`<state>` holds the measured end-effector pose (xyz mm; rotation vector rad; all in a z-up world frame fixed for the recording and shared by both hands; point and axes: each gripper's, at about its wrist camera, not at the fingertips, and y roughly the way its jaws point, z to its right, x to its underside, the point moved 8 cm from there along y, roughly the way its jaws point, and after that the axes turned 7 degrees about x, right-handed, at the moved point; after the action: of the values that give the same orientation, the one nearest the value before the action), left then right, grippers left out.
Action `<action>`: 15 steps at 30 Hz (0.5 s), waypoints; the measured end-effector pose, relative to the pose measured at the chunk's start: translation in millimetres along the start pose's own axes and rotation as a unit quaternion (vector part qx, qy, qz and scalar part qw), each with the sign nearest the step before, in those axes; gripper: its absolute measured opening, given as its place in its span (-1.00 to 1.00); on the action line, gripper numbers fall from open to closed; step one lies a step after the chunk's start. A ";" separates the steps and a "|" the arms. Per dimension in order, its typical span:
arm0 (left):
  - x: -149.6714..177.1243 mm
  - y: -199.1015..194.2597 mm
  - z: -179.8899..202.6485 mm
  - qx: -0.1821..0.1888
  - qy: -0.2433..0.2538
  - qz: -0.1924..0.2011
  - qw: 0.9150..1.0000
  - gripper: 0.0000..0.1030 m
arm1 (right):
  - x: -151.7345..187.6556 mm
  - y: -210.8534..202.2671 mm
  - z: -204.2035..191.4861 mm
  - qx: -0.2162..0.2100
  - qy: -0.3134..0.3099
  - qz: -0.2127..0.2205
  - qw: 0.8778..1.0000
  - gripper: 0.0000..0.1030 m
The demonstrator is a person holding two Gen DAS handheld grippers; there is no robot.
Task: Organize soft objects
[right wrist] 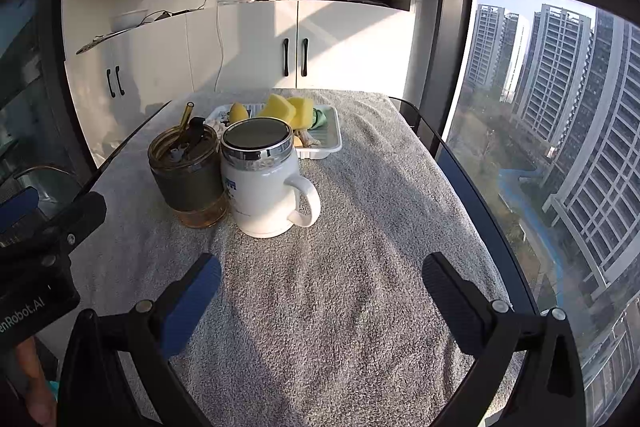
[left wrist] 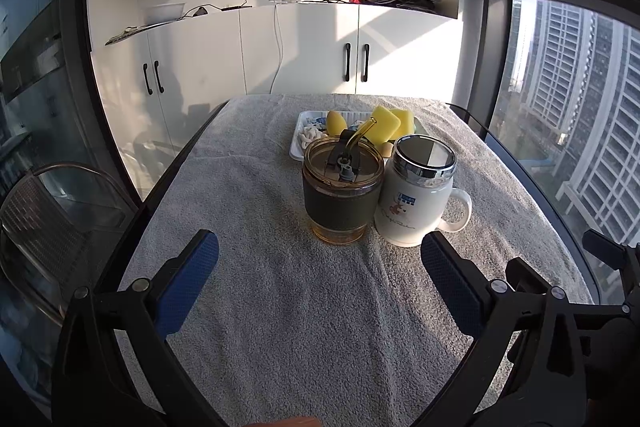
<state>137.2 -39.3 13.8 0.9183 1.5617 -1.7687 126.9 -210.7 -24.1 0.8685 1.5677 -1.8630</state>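
A white tray (left wrist: 297,143) (right wrist: 334,141) sits at the far end of the towel-covered table, holding yellow sponges (left wrist: 386,123) (right wrist: 278,109), a yellow-orange soft toy (left wrist: 337,123) (right wrist: 238,112), a green cloth (right wrist: 322,118) and small white pieces (left wrist: 311,135). In front of it stand an amber glass tumbler (left wrist: 341,193) (right wrist: 188,179) with a dark sleeve and straw, and a white lidded mug (left wrist: 416,199) (right wrist: 262,183). My left gripper (left wrist: 320,255) is open over the near towel, short of the tumbler. My right gripper (right wrist: 322,275) is open too, with nothing between its fingers.
A grey towel (left wrist: 280,307) (right wrist: 360,227) covers the dark-edged table. White cabinets (left wrist: 280,47) with cables stand behind it. A tall window (right wrist: 560,107) runs along the right side. A chair (left wrist: 48,219) stands at the left. The left gripper's body (right wrist: 36,259) shows at the right view's left edge.
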 end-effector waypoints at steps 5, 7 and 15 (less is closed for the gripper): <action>0.5 0.6 -1.3 0.000 0.000 0.000 1.000 1.00 | -0.2 0.3 -0.2 -0.001 0.000 -0.001 1.000 1.00; 0.3 0.5 -1.7 -0.003 0.000 0.000 1.000 1.00 | -0.2 0.2 -0.3 -0.001 0.000 0.000 1.000 1.00; 0.2 0.4 -3.9 -0.007 0.002 0.002 1.000 1.00 | -0.3 0.5 -0.7 -0.001 0.000 -0.002 1.000 1.00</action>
<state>137.8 -35.5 13.2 0.9187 1.5718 -1.7521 127.5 -210.2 -24.2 0.8651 1.5712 -1.8639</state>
